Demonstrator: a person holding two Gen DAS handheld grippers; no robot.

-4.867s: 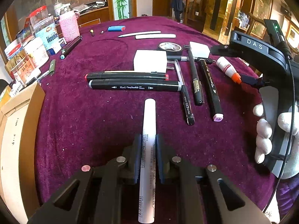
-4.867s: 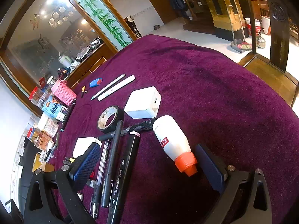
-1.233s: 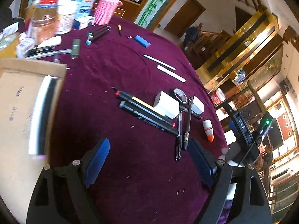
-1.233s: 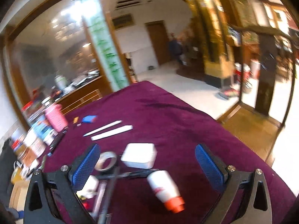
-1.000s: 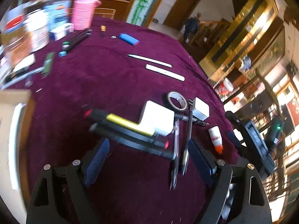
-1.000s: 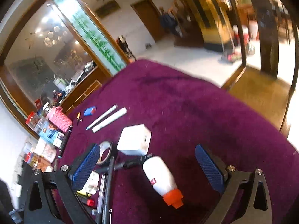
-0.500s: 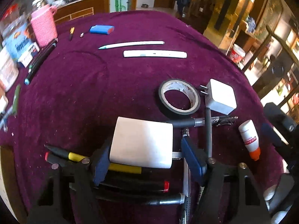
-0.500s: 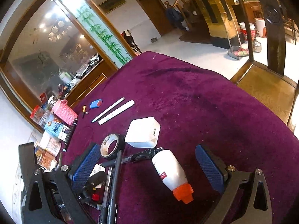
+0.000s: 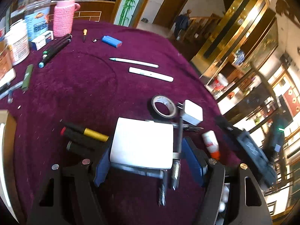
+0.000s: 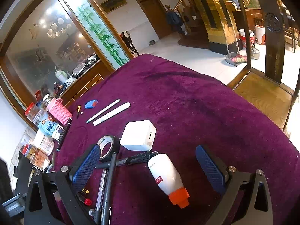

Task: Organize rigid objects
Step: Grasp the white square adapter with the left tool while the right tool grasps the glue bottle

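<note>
In the left wrist view my left gripper (image 9: 148, 164) is around a flat white box (image 9: 143, 142) on the purple cloth; its left pad touches the box, while a gap shows at the right pad. Black markers (image 9: 84, 136), a tape roll (image 9: 164, 107), a white charger cube (image 9: 193, 112) and a white bottle with an orange cap (image 9: 211, 143) lie close by. In the right wrist view my right gripper (image 10: 148, 166) is open and empty, with the bottle (image 10: 166, 174) lying between its pads; the charger cube (image 10: 138, 135) and tape roll (image 10: 106, 147) lie just beyond.
Two white pens (image 9: 142, 67), a blue battery (image 9: 112, 41), a pink cup (image 9: 62, 21) and jars (image 9: 16, 41) stand at the far left. A cardboard box edge (image 9: 6, 150) shows at the left. The table edge (image 10: 271, 123) drops to the floor at the right.
My left gripper left a white marker in the cardboard box, swung back to the pile and has closed in around the flat white box. My right gripper stays open over the bottle.
</note>
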